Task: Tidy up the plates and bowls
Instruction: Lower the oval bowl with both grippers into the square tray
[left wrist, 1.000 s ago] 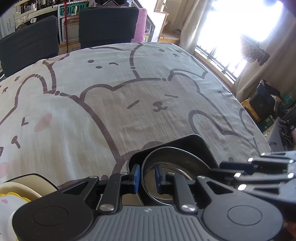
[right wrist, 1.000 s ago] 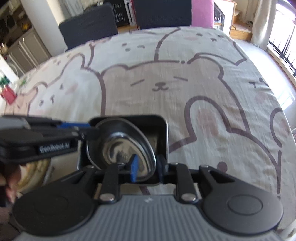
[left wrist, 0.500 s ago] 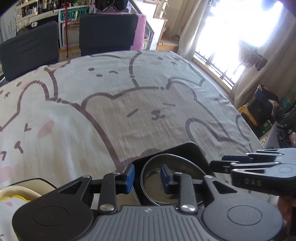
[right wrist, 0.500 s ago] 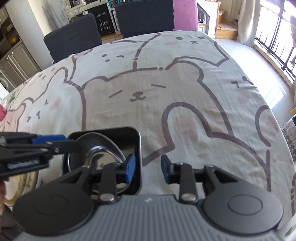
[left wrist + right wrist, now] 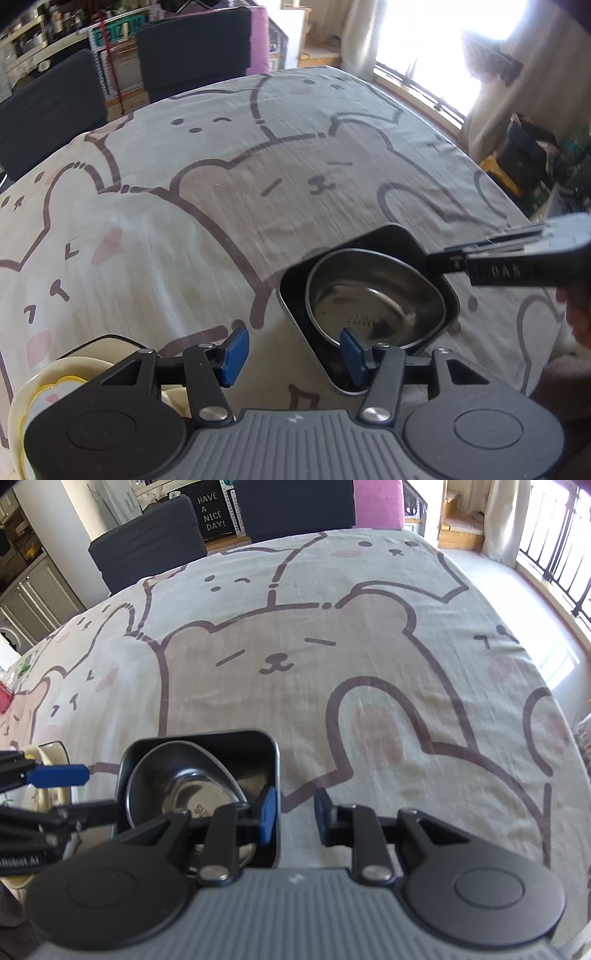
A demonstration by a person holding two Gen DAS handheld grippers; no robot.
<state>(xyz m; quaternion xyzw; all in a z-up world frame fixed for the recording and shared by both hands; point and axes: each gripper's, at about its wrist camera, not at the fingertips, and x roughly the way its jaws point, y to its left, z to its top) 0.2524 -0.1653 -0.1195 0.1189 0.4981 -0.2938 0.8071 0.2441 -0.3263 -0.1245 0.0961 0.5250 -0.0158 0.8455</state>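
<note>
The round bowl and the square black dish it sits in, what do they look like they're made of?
Round bowl: looks like polished stainless steel; its inside mirrors light and reflections. Square black dish: dark glossy finish with a thin bright edge, possibly coated metal, though ceramic or plastic cannot be ruled out.

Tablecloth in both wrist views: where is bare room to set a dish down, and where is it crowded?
Free: the wide stretch of tablecloth from the black square tray out to the dark chairs, and the strip toward the window side. Crowded: the near edge, where the steel bowl sits in that tray, cream dishes stack beside it, and both grippers work.
</note>
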